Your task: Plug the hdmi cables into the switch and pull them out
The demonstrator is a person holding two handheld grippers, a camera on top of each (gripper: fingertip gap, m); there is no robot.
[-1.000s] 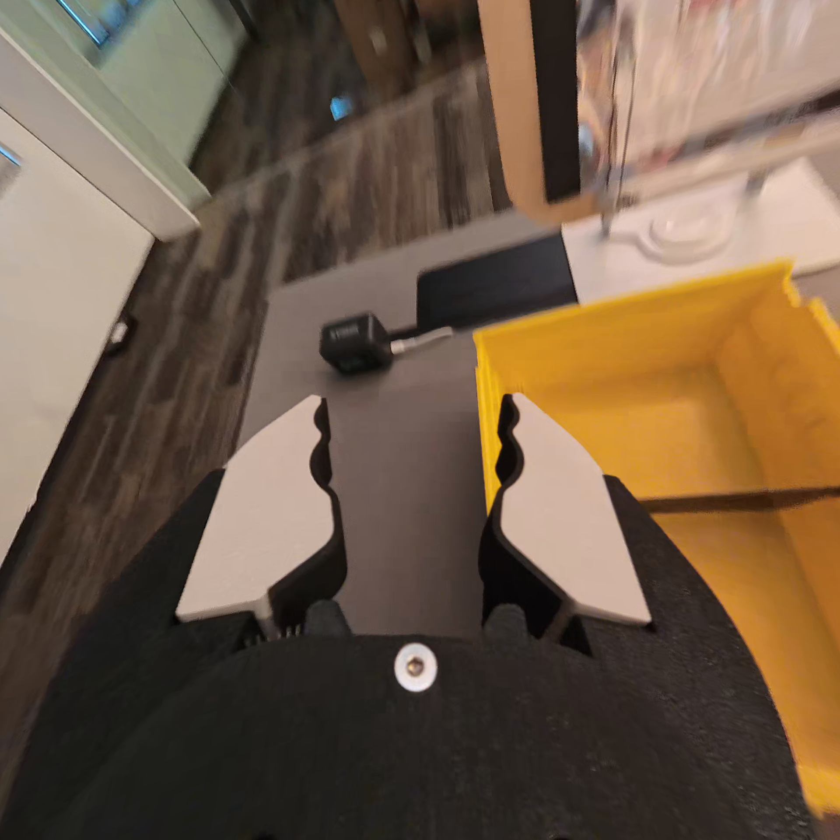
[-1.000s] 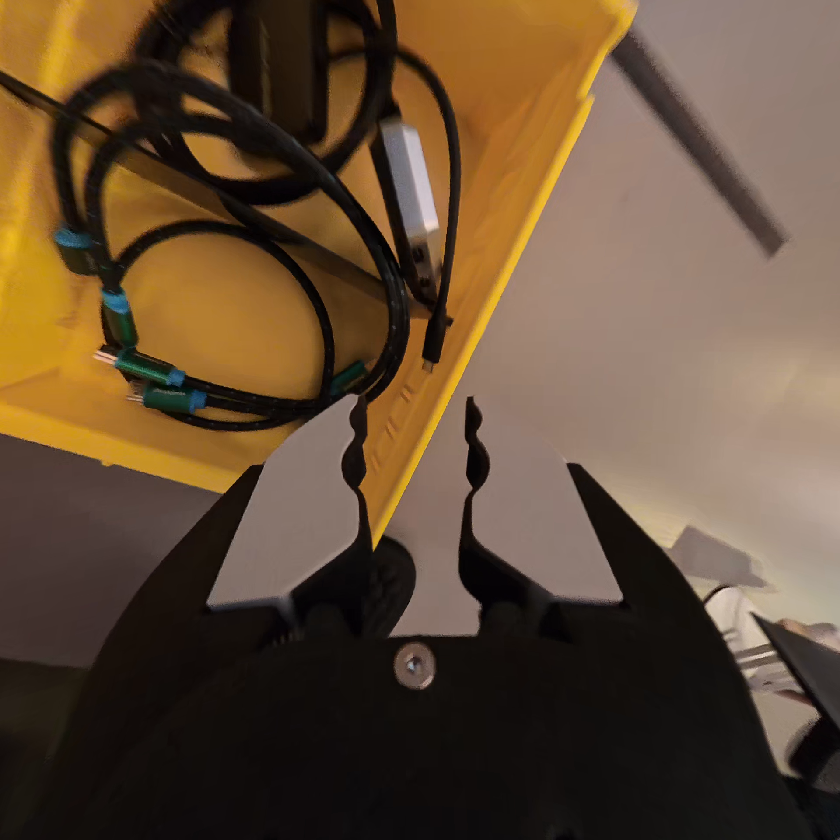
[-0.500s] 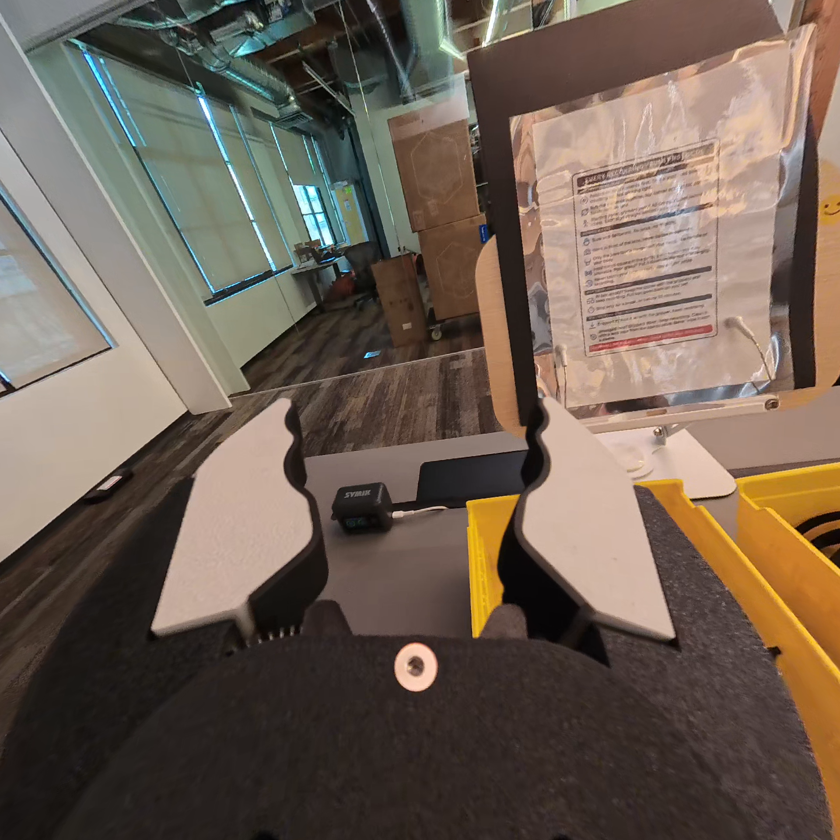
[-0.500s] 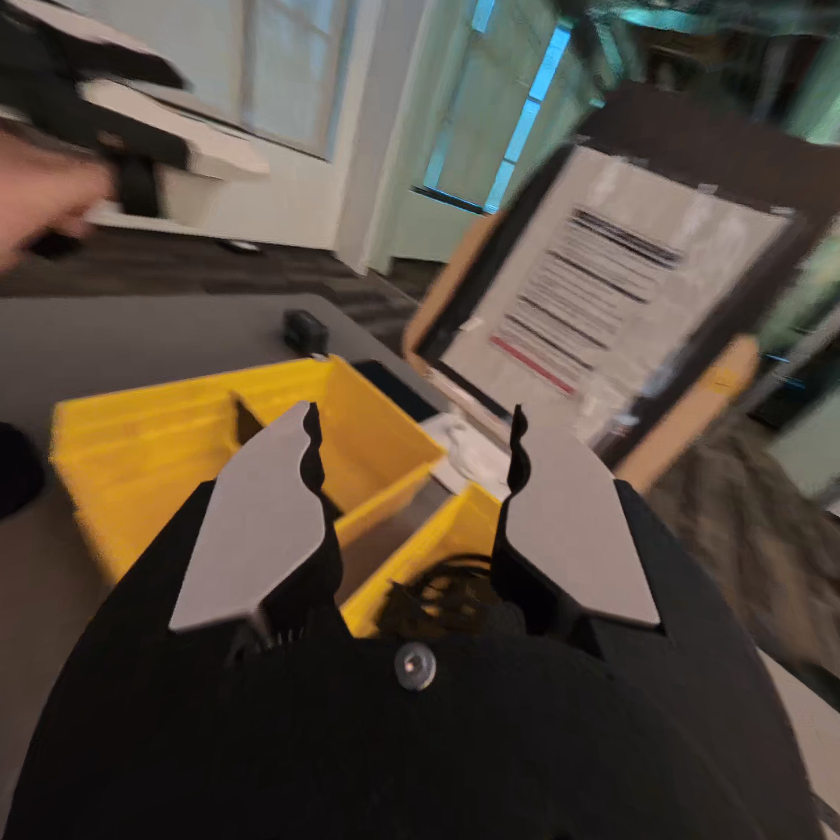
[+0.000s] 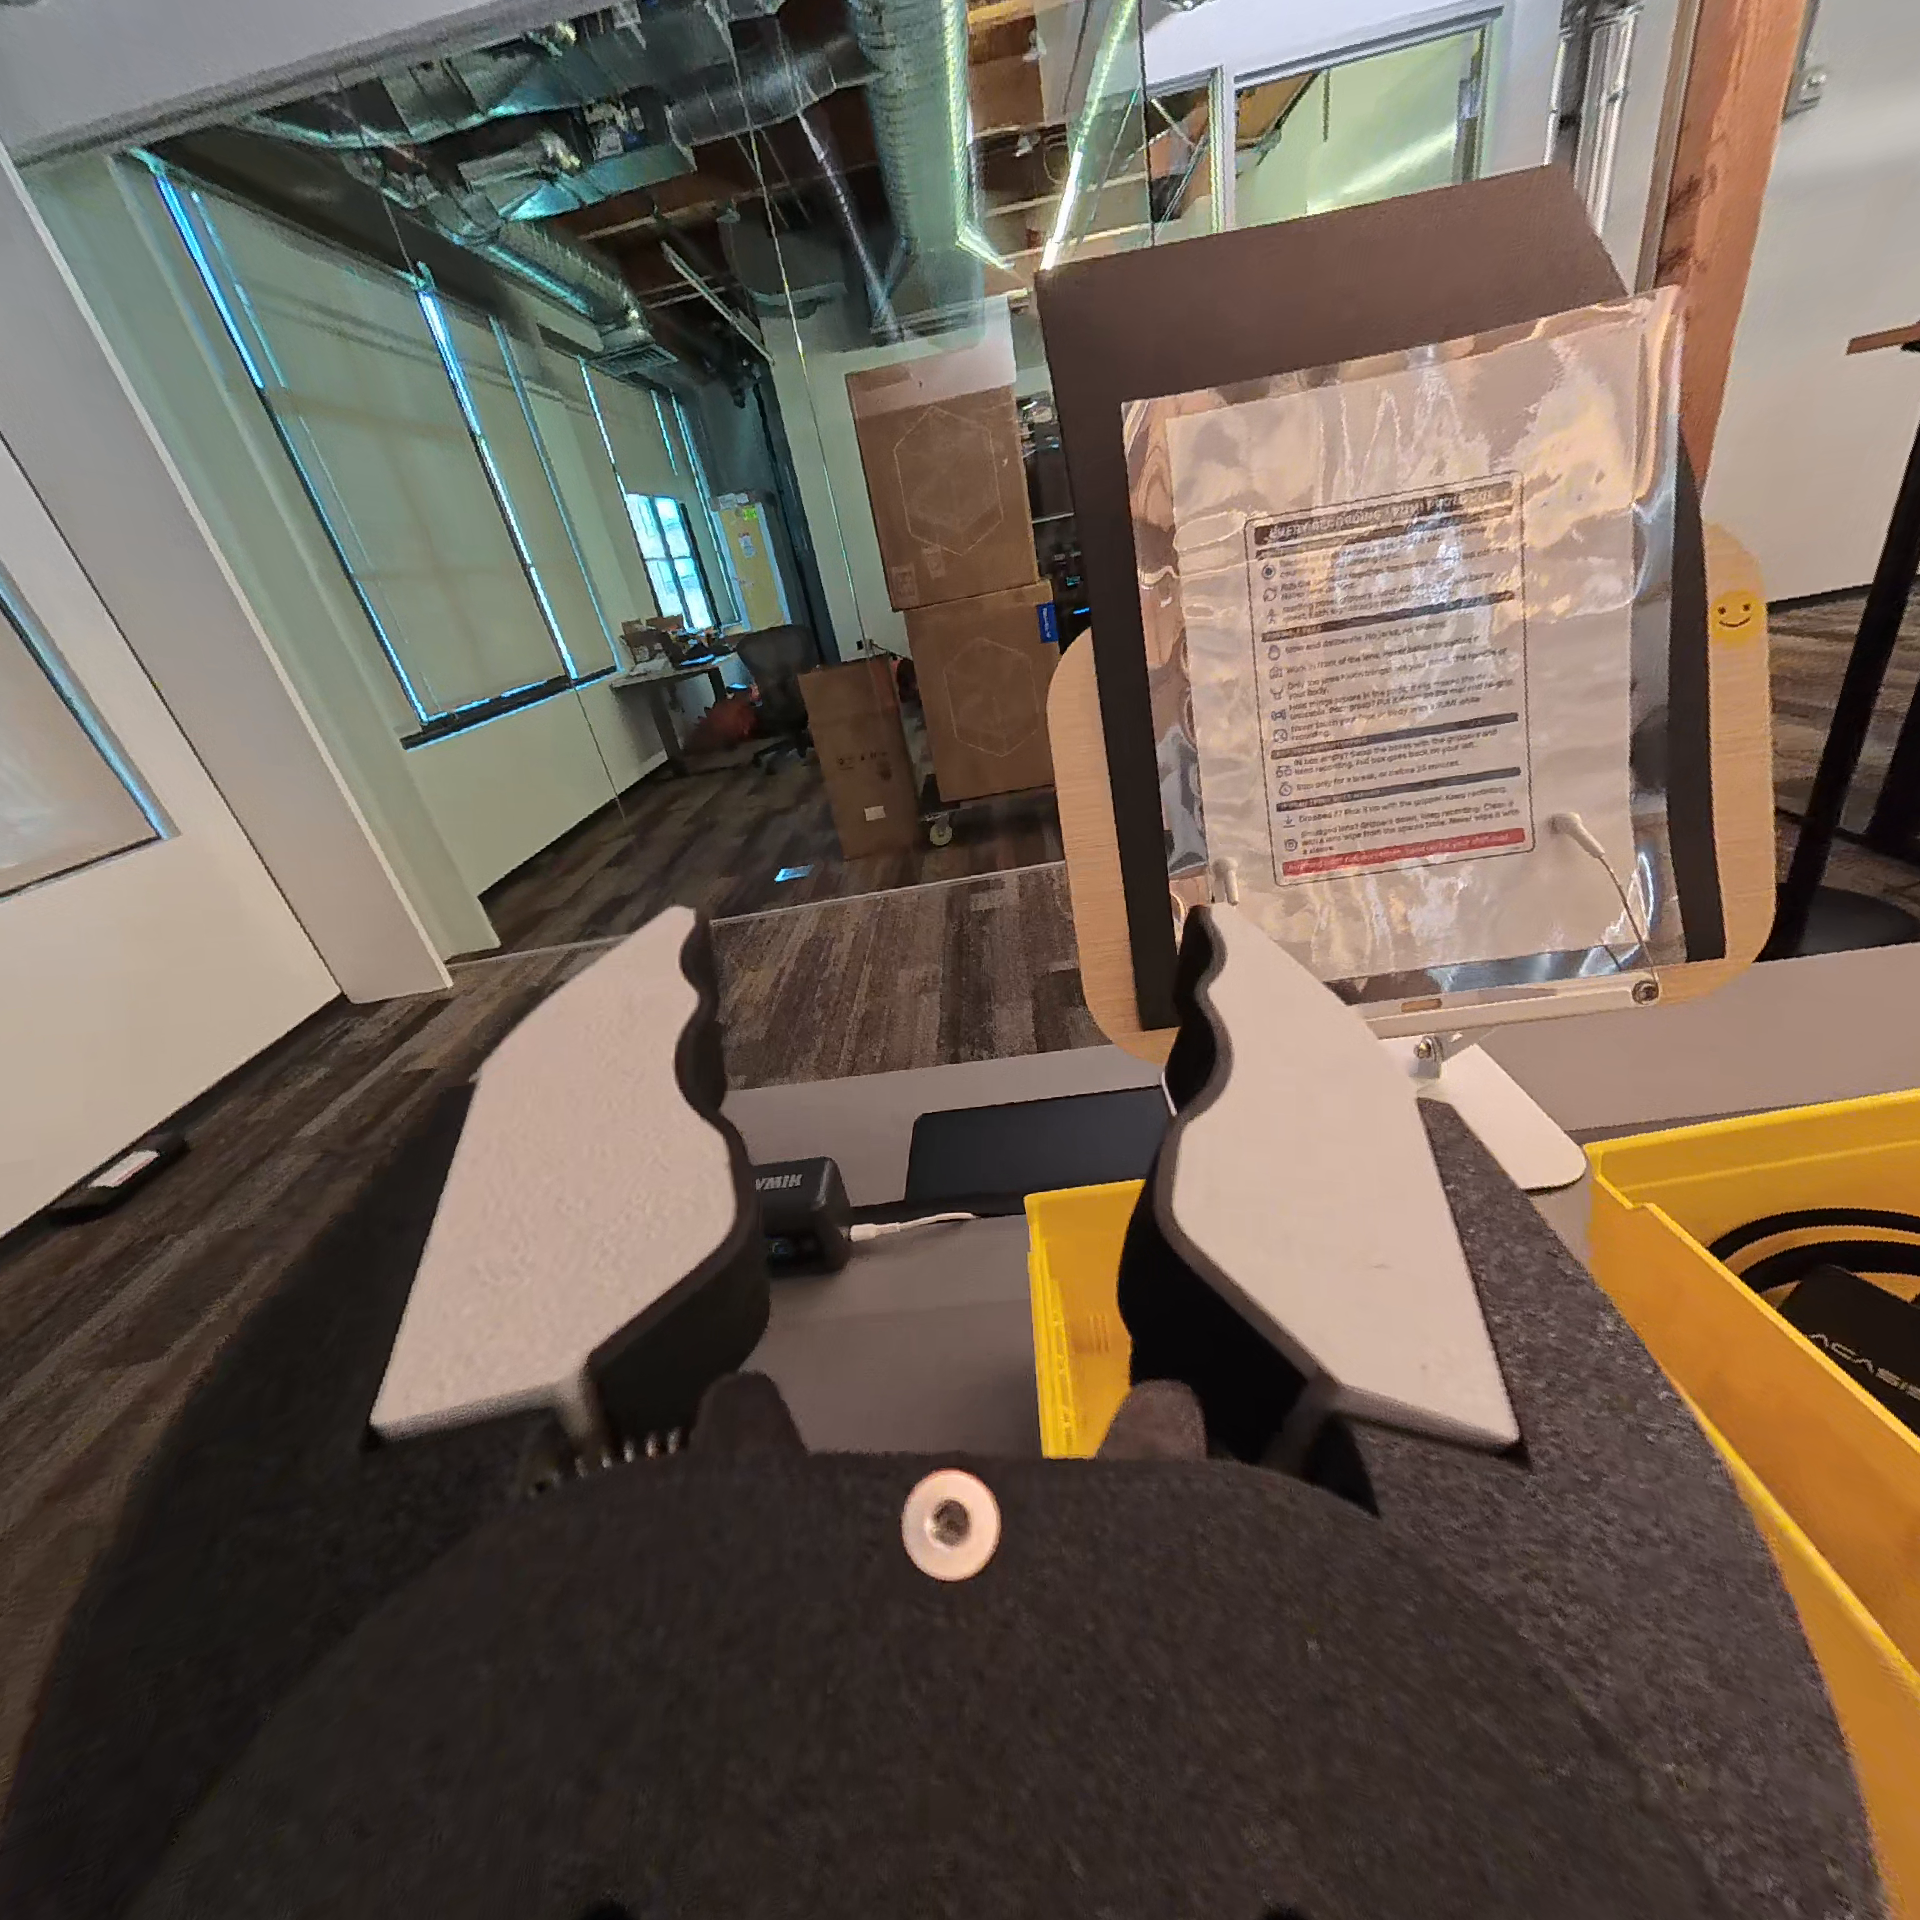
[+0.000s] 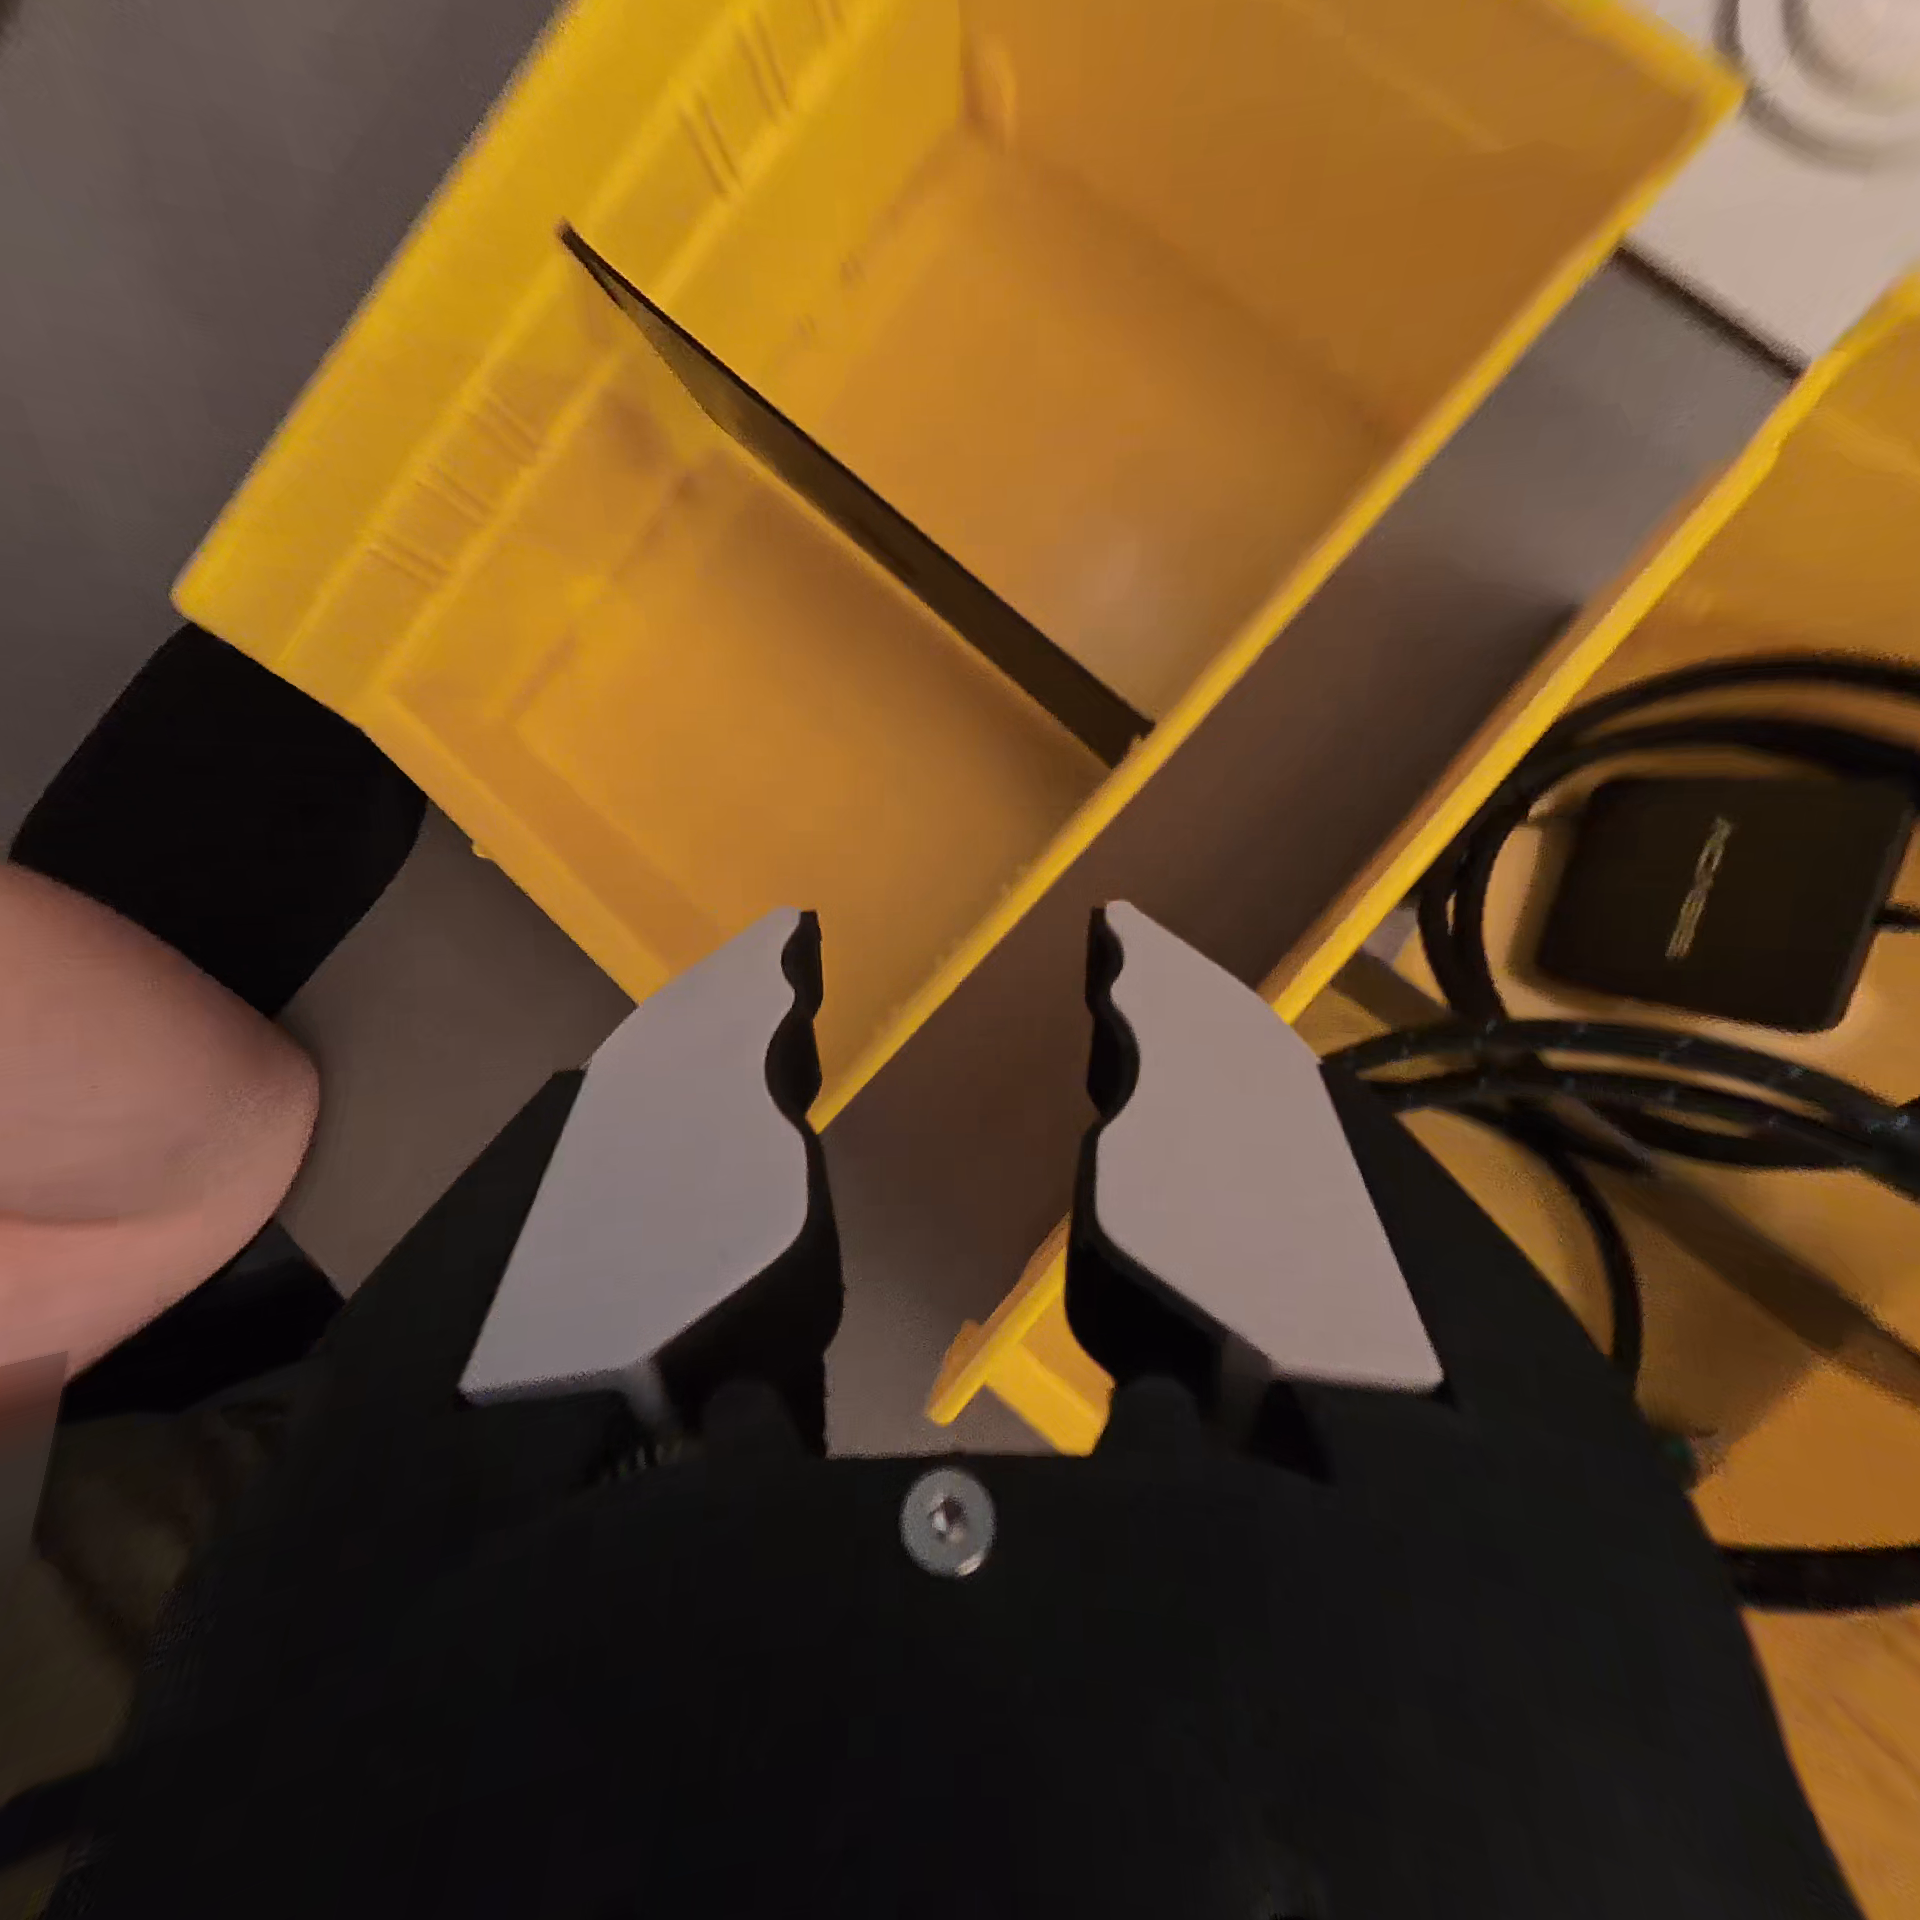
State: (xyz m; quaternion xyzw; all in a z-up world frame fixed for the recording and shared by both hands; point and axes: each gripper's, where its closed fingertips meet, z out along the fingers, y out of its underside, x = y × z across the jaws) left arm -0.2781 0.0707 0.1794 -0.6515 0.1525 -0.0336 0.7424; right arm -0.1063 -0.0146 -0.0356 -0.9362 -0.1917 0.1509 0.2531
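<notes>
The black HDMI switch (image 6: 1704, 904) lies among coiled black HDMI cables (image 6: 1538, 1070) in a yellow bin (image 6: 1455, 862) at the right of the right wrist view. My right gripper (image 6: 951, 925) is open and empty, pointing down over the gap between that bin and an empty yellow bin (image 6: 727, 436) with a black divider. My left gripper (image 5: 940, 935) is open and empty, held level above the table's near left. The switch's corner (image 5: 1860, 1340) and a cable (image 5: 1808, 1247) show at the right edge of the left wrist view.
A sheet in a shiny sleeve on a stand (image 5: 1392, 686) stands behind the bins. A small black device (image 5: 805, 1210) with a white cord and a dark flat pad (image 5: 1029, 1153) lie on the grey table (image 5: 894, 1340). A hand (image 6: 125, 1081) and black handle (image 6: 218, 821) show at left. The black HDMI switch (image 6: 1704, 904) is closer to my right gripper, around 15 cm from its tips; the left tips are 40 cm off. My left wrist view (image 5: 1871, 1368) looks at it from another angle.
The right gripper has swung from facing out across the room to pointing down over the two bins. The left gripper has tilted up to level and stayed open.
</notes>
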